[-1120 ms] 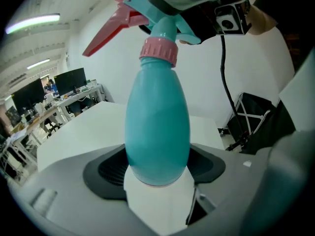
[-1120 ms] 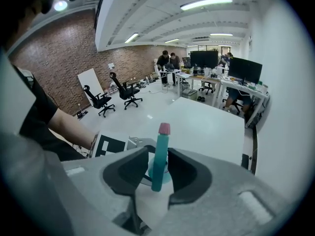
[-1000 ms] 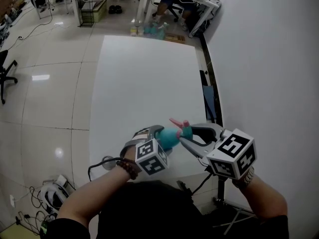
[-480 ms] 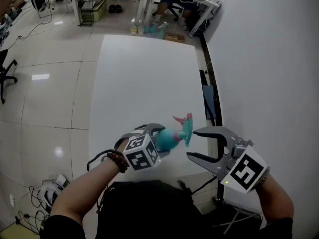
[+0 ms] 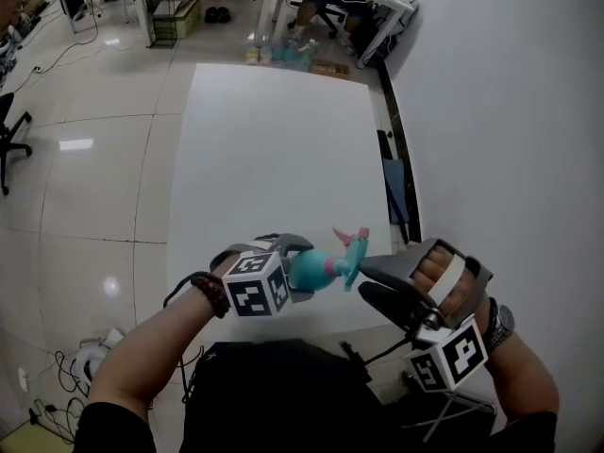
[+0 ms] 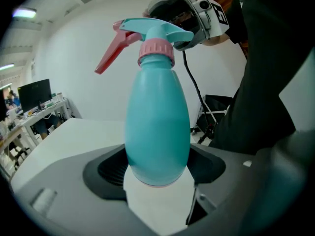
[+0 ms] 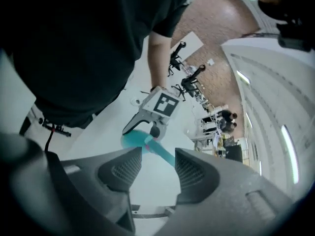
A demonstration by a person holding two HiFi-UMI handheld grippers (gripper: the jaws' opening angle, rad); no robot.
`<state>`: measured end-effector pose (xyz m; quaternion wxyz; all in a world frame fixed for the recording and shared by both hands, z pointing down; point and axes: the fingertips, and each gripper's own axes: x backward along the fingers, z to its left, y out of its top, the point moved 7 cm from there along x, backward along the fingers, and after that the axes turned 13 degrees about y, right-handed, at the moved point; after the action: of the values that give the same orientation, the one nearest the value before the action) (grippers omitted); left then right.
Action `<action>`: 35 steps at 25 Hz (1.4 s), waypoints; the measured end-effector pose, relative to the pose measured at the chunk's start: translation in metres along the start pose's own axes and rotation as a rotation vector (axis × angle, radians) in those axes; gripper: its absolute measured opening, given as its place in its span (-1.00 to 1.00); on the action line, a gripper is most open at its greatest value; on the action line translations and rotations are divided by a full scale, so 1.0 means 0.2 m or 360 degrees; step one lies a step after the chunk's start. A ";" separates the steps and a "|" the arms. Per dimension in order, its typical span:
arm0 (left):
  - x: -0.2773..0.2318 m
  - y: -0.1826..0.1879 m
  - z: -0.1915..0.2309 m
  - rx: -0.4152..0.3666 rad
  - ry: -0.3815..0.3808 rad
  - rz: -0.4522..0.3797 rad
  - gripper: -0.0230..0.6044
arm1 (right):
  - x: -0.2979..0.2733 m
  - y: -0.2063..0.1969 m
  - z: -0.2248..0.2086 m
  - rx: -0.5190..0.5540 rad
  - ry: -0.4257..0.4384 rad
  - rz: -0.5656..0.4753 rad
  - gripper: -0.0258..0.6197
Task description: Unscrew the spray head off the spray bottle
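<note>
Broadly, the white table (image 5: 274, 149) filled the middle of the head view, its top bare. You worked over its near edge, toward the right corner.

Your left gripper (image 5: 288, 262) sat above that edge, marker cube (image 5: 253, 288) facing up. Its jaws were clamped on the lower body of the spray bottle (image 6: 157, 127). The left gripper view showed the rounded teal base seated between the two pads. The bottle was held clear of the tabletop, lying close to level, with its neck aimed at your right gripper (image 5: 366, 281).

The right gripper came in from the table's right edge, with your right hand (image 5: 448, 286) wrapped round its grip. Its jaws had just been opening and stood apart. Nothing was pressed between the pads. The right gripper view showed only the teal nozzle end of the bottle past the gap, just off the tips.

The teal spray head (image 6: 155, 31) was on the bottle's neck. A pink collar (image 6: 155, 51) ringed the neck directly under it. A pink trigger (image 6: 110, 55) angled out from the head, away from the right gripper.

A bead bracelet (image 5: 209, 293) showed on your left wrist.
</note>
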<state>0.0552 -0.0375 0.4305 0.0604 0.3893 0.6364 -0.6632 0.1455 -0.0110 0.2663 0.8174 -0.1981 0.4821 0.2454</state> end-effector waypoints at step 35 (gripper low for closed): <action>-0.09 -0.07 -0.14 -0.0412 0.0030 0.0308 0.32 | -0.14 0.05 0.13 -0.0070 0.0542 0.0092 -0.76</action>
<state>0.0720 -0.0178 0.4566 0.1676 0.4441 0.6766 -0.5630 0.1464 0.0051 0.3024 0.7119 -0.2407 0.6137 0.2420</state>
